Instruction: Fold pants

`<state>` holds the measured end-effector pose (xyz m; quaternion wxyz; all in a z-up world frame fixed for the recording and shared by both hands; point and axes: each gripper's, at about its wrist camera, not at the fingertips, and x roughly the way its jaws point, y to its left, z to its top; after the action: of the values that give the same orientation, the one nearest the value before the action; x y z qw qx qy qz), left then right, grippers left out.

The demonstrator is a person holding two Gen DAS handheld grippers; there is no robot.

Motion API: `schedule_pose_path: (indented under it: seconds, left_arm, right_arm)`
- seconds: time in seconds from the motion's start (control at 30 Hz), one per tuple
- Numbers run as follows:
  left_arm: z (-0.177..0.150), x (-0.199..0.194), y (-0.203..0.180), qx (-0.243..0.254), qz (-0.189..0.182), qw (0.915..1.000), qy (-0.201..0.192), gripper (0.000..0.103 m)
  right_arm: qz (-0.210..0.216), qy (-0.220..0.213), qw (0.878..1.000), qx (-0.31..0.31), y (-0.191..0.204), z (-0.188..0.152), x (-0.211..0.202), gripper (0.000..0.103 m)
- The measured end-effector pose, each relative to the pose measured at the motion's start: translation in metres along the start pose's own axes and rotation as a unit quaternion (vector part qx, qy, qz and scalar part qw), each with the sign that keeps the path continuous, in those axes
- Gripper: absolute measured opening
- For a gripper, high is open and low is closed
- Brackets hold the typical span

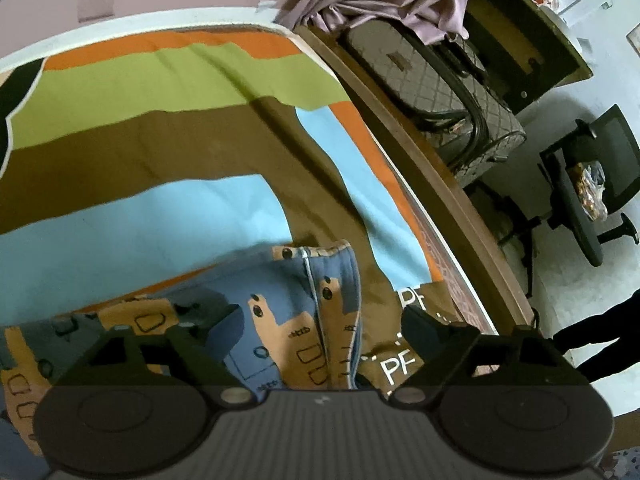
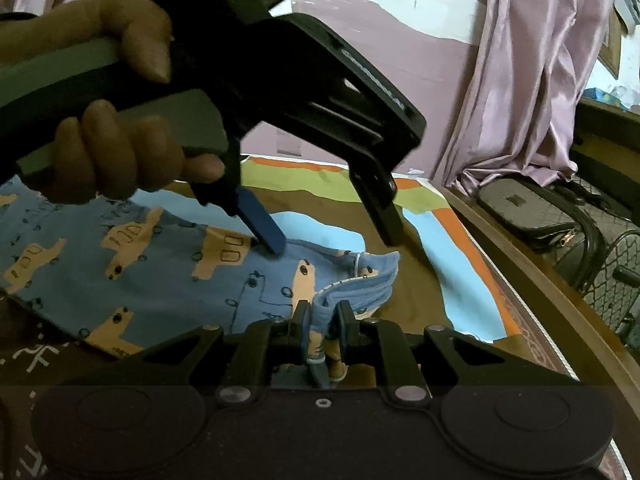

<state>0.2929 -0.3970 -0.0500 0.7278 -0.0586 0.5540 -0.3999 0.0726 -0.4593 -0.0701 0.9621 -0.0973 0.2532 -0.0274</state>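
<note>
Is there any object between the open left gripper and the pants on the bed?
Nothing visible. The left gripper hangs open just above the pants, one finger at the cloth; the right gripper already pinches the edge.

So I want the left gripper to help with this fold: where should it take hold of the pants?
Probably the ribbed waistband edge of the pants, coming down from above with open jaws straddling it. That bunched hem stands up off the bedsheet, and the right gripper already pinches it nearer the person.
</note>
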Motion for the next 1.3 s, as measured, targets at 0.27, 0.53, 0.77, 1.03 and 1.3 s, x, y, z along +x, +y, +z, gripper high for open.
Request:
schedule_pose_path:
  seconds: [0.27,0.53,0.77,1.03,1.3]
  left_arm:
    - [0.003,-0.001,-0.004,0.004,-0.019,0.9998,0.008,0.078]
    - [0.001,-0.022,0.008,-0.002,-0.029,0.9995,0.013,0.078]
    - [-0.014,-0.057,0.041,-0.008,0.002,1.0000,0.005,0.073]
    - [-0.027,-0.062,0.097,-0.083,0.019,0.9963,-0.004,0.073]
    - [-0.009,-0.055,0.095,-0.070,-0.004,0.9969,-0.035,0.080]
  right_arm:
    - [0.013,-0.024,0.999,-0.046,0.017,0.006,-0.013,0.011]
    - [0.035,-0.050,0.993,-0.105,0.049,0.019,-0.025,0.011]
    - [0.076,-0.068,0.982,-0.157,0.089,0.025,-0.033,0.006]
    - [0.074,-0.054,0.982,-0.167,0.115,0.019,-0.034,0.020]
    - [0.036,0.008,0.989,-0.142,0.100,0.010,-0.015,0.046]
